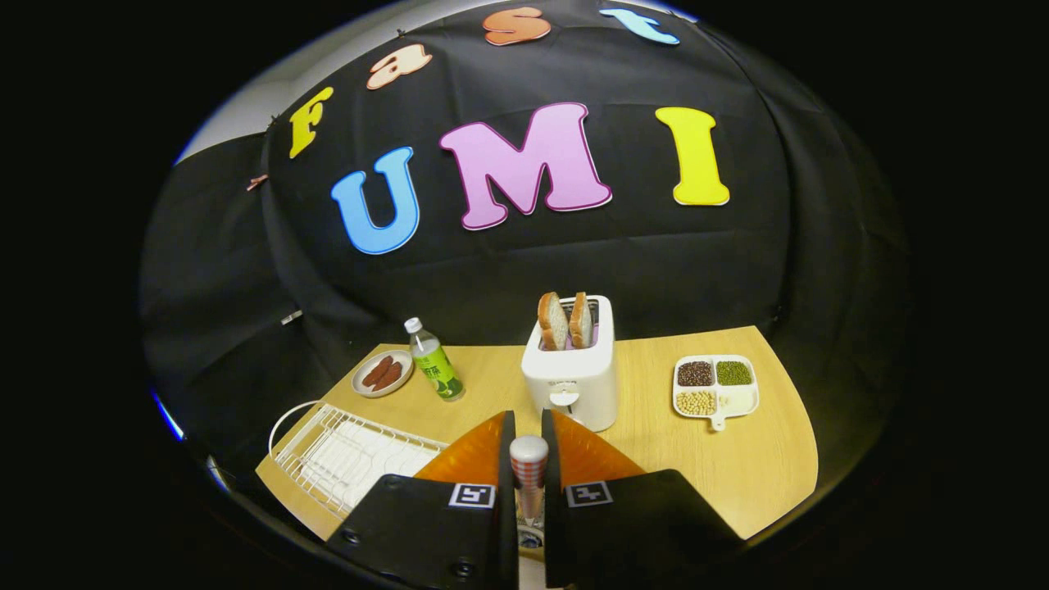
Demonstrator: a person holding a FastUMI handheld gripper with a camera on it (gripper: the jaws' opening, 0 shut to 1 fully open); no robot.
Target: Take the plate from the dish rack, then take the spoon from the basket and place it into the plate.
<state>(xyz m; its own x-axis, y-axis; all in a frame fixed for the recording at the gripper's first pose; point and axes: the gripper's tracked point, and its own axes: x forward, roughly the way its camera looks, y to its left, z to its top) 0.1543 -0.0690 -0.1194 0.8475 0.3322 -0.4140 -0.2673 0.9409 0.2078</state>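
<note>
A white wire rack (352, 459) lies on the wooden table (737, 459), left of the gripper. Behind it sits a small plate (382, 374) of brown pieces, with a green-labelled bottle (435, 360) just beside it. The gripper (529, 434) is closed on the spoon (529, 467), both fingers pressing its checked handle, which stands upright between them. Just beyond the fingers is a white toaster (571, 377) holding two bread slices (565, 320). Further right lies a divided tray (715, 387) of beans.

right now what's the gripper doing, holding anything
Gripper: jaws closed on the spoon, handle end poking up between them, in front of the toaster.
</note>
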